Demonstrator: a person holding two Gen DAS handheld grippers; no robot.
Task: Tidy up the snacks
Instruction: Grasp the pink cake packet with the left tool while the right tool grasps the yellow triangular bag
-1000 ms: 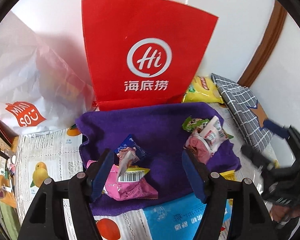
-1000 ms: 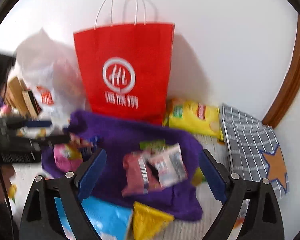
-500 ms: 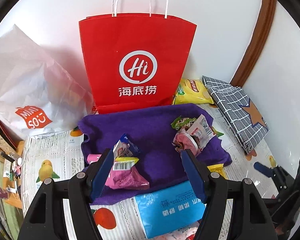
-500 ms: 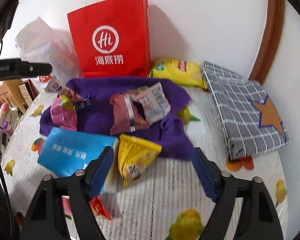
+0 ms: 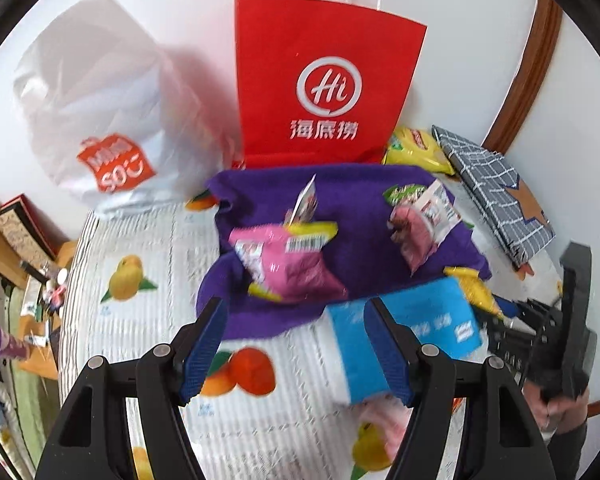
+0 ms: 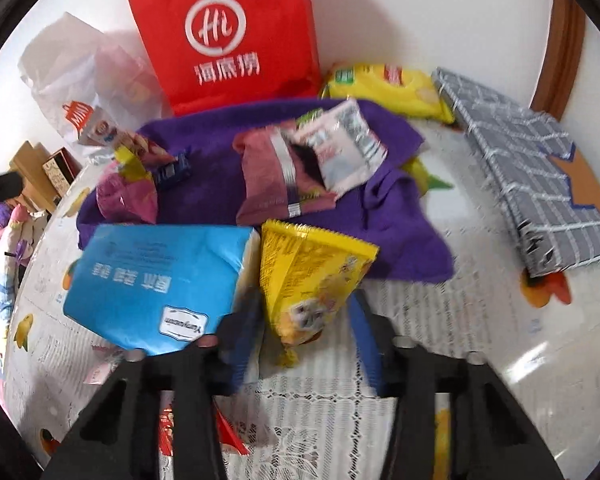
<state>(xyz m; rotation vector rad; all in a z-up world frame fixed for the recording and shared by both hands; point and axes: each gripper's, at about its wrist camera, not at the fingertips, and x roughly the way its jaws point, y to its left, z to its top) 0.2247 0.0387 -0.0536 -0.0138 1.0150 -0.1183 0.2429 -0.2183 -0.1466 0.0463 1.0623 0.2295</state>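
A yellow snack packet [image 6: 312, 272] lies on the fruit-print tablecloth [image 6: 440, 320] at the front edge of a purple cloth [image 6: 208, 148]. My right gripper [image 6: 304, 304] is closing on the packet's lower end, with both blue pads against it. A blue tissue pack [image 6: 156, 280] lies just left of it. On the cloth are a pink packet [image 5: 288, 264], a dusty-pink packet [image 6: 268, 176] and a white packet [image 6: 340, 148]. My left gripper [image 5: 296, 312] hovers open over the cloth's near edge with nothing between its fingers. The left wrist view shows the right gripper [image 5: 540, 332] at far right.
A red paper bag [image 5: 324, 80] stands against the wall behind the cloth, with a white plastic bag [image 5: 96, 100] to its left. A yellow chip bag [image 6: 384, 84] and a folded grey checked fabric [image 6: 532, 168] lie at the right. Boxes and clutter [image 5: 20, 236] sit beyond the left edge.
My right gripper has dropped toward the table and closed from wide open onto the yellow packet. My left gripper has drawn back from the pink packet, staying open.
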